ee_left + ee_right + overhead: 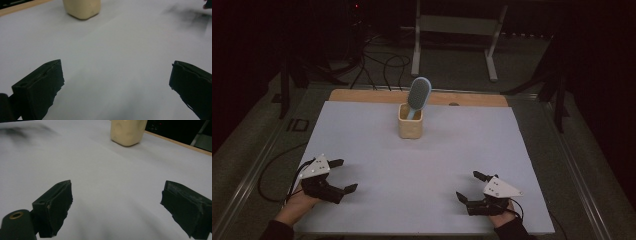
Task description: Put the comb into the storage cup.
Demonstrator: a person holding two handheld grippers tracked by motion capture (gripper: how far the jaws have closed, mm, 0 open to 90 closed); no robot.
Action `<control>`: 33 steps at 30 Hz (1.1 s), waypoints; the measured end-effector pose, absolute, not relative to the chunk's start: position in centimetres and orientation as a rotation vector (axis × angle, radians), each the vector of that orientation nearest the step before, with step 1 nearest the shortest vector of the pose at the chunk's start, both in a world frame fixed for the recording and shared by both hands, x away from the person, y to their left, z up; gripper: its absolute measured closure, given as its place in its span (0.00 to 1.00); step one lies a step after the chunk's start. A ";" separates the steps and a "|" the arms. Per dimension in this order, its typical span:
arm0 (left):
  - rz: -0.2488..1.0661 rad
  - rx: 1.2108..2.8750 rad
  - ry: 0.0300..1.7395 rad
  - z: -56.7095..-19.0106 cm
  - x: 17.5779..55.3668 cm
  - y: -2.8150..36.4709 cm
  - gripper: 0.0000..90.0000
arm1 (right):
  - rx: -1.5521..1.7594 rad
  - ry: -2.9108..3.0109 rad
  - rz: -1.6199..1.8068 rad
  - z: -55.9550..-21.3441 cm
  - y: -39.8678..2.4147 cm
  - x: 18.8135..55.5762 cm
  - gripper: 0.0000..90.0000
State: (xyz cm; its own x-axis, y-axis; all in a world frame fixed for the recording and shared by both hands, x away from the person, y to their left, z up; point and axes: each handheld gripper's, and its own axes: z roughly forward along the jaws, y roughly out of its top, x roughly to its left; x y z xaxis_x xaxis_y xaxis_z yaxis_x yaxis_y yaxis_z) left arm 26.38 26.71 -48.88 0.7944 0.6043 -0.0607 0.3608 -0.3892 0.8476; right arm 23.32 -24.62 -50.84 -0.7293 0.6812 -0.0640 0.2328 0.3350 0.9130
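Note:
A cream square holder (410,128) stands upright on the white sheet (422,165), toward the back centre. A light-blue hairbrush (418,94) sticks out of it, head up, leaning slightly right. My left gripper (343,175) rests low at the front left, jaws wide apart, nothing between them. At the front right my right gripper (469,186) is likewise open and empty. The holder's base (82,9) appears at the top of the left gripper view, and the same base (128,133) at the top of the right gripper view. Both grippers are far from the holder.
The sheet covers a wooden tabletop (362,95) whose far edge shows as a tan strip. Beyond it stand a white metal frame (457,30) and loose black cables (377,65) on the floor. Dark stand legs (557,95) flank the table.

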 end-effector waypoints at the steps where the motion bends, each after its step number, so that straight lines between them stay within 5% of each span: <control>1: 0.321 2.017 0.724 -49.0 26.1 26.8 0.00 | 0.803 2.167 1.371 -50.8 -24.6 23.3 0.11; 33: 0.405 2.053 0.920 -51.3 21.4 29.8 0.00 | 0.799 2.164 1.376 -50.8 -24.6 23.3 0.11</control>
State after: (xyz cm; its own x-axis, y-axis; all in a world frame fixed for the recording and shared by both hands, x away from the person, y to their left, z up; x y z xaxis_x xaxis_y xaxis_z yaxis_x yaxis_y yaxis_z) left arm 21.39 29.76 -51.34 0.6800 0.7321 -0.0404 0.4646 -0.3875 0.7963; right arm 23.26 -24.60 -50.80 -0.7302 0.6802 -0.0649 0.2296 0.3337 0.9143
